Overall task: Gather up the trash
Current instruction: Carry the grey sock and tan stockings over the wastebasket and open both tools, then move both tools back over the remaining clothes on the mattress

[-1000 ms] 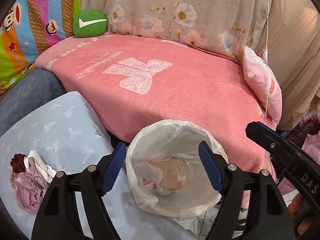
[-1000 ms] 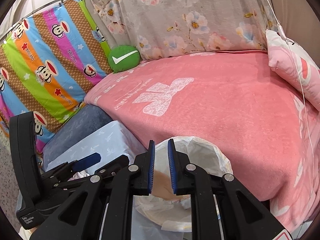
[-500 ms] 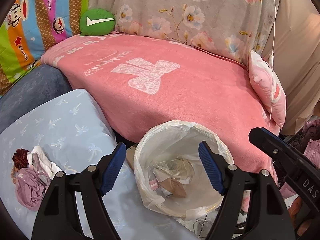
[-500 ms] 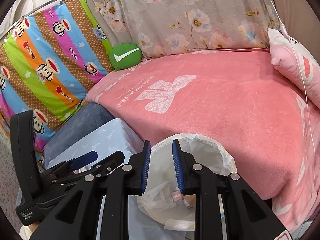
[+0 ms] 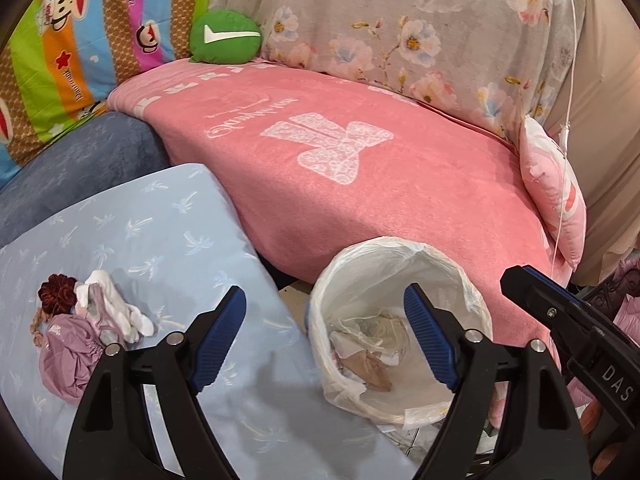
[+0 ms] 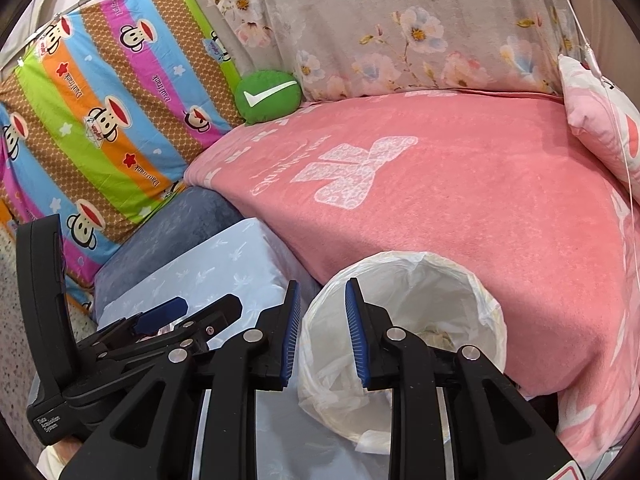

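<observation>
Both grippers' fingers are hanging spread and empty: I am holding the left gripper (image 5: 324,340) wide open, the right gripper (image 6: 322,330) narrower, above a round bin (image 5: 400,324) lined with thin white plastic. Crumpled trash (image 5: 366,362) is lying inside, hard to identify. Beyond, a fuzzy pink blanket (image 5: 360,168) is draping the seat.

Left black 2-finger gripper with blue ribbed pads (image 5: 324,336) spread wide, empty. Right black 2-finger gripper with blue ribbed pads (image 6: 322,334) parted narrowly, empty, just right of the left one.
</observation>
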